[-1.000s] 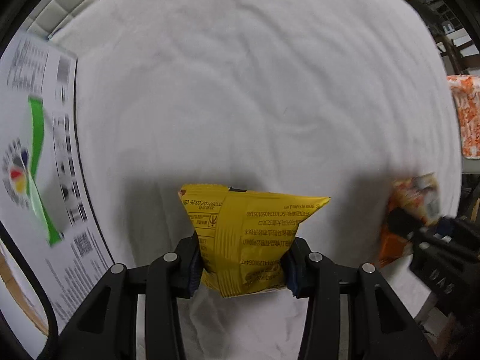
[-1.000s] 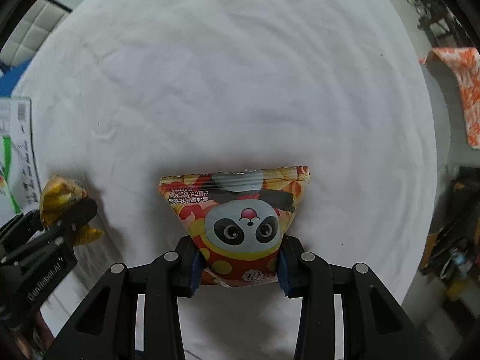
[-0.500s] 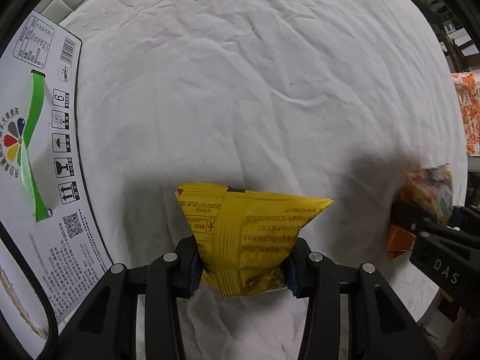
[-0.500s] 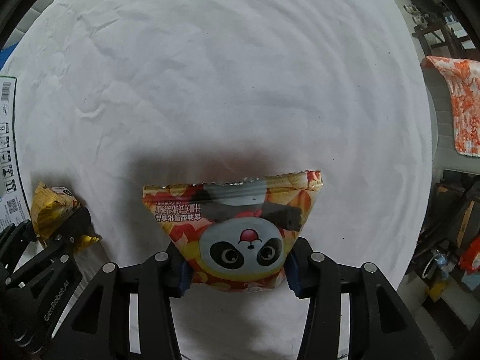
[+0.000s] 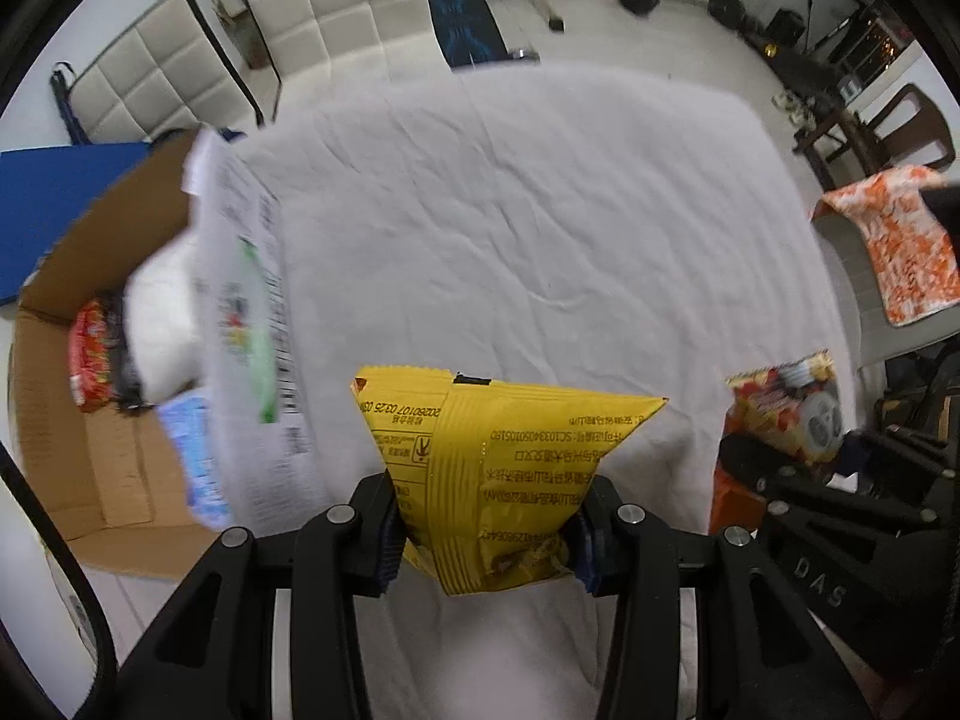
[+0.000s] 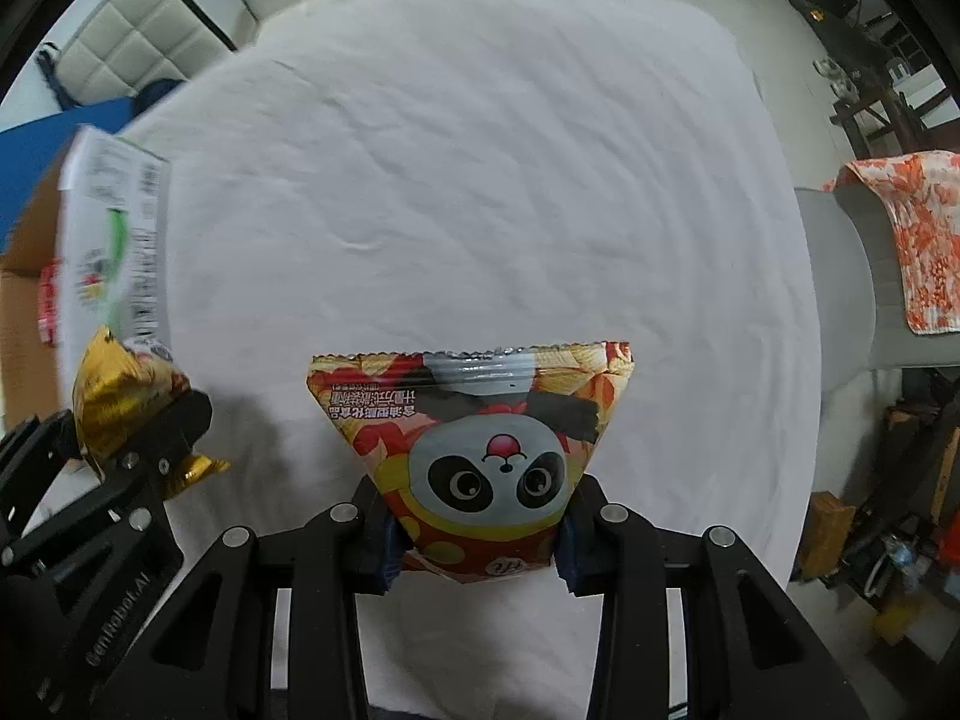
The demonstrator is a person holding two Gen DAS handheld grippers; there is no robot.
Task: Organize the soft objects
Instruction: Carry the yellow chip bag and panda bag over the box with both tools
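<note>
Both grippers are pointing down over a table covered by a wrinkled white cloth [image 5: 540, 228].

Left gripper [image 5: 486, 531]: jaws are clamping the lower part of a yellow snack bag [image 5: 498, 468]. The bag is hanging clear of the cloth, printed back facing the camera, sealed top edge toward the middle of the table. In the right wrist view the same bag [image 6: 120, 396] is showing as a crumpled gold shape pinched in the left gripper [image 6: 144, 444], near the table's left edge.

Right gripper [image 6: 477, 531]: jaws are squeezing the lower end of a red-and-orange bag with a panda face [image 6: 480, 456]. Its serrated seal is pointing toward the table centre, and the bag is hanging above the near part of the cloth. From the left wrist view this panda bag [image 5: 786, 414] is appearing by the table's right edge, held by the right gripper [image 5: 774, 480].

An open cardboard box [image 5: 90, 420] is sitting off the table's left edge, its printed white flap [image 5: 252, 324] blurred. Inside, a red packet [image 5: 87, 354], a white soft item [image 5: 162, 324] and a light blue packet [image 5: 198, 456] are lying together.

An orange-patterned cloth [image 5: 894, 240] is draping over a grey seat beyond the right edge.
</note>
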